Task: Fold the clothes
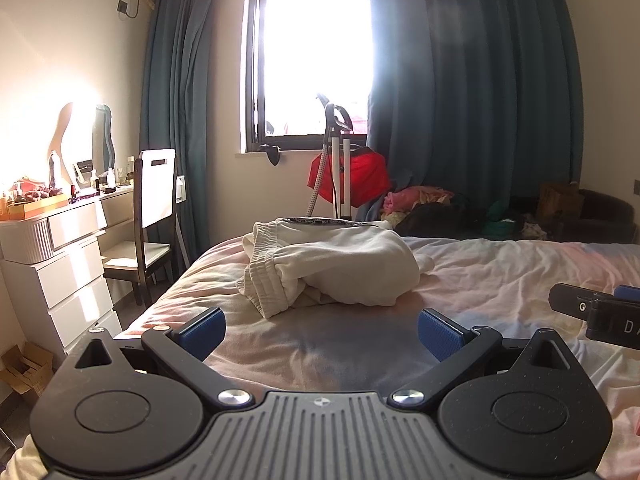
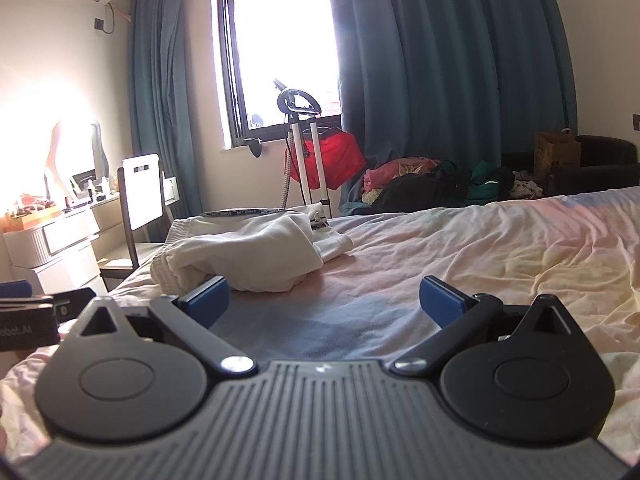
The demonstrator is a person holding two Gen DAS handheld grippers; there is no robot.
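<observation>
Two grippers hover low over the bed point(image 1: 500, 272), both with jaws spread wide and nothing between them. Going left to right: the white dresser point(image 1: 60, 264) and chair point(image 1: 152, 216) stand at about nine o'clock, hard by the bed's left edge; the cream garment point(image 1: 332, 264) lies at twelve o'clock of the left gripper point(image 1: 322, 330), bunched in a loose heap with its elastic cuffs toward me, near that left edge; the right gripper point(image 2: 324, 300) sees the same heap at eleven o'clock, just beyond its left finger. Whether this heap is a rough fold or a pile waiting to be spread, I cannot tell. My worry is the edge: a pull toward nine o'clock could drag the cloth off the mattress, and a pinch on the heap's top may catch several layers at once. From one to three o'clock the rumpled sheet lies bare and wide, the better room for working.
</observation>
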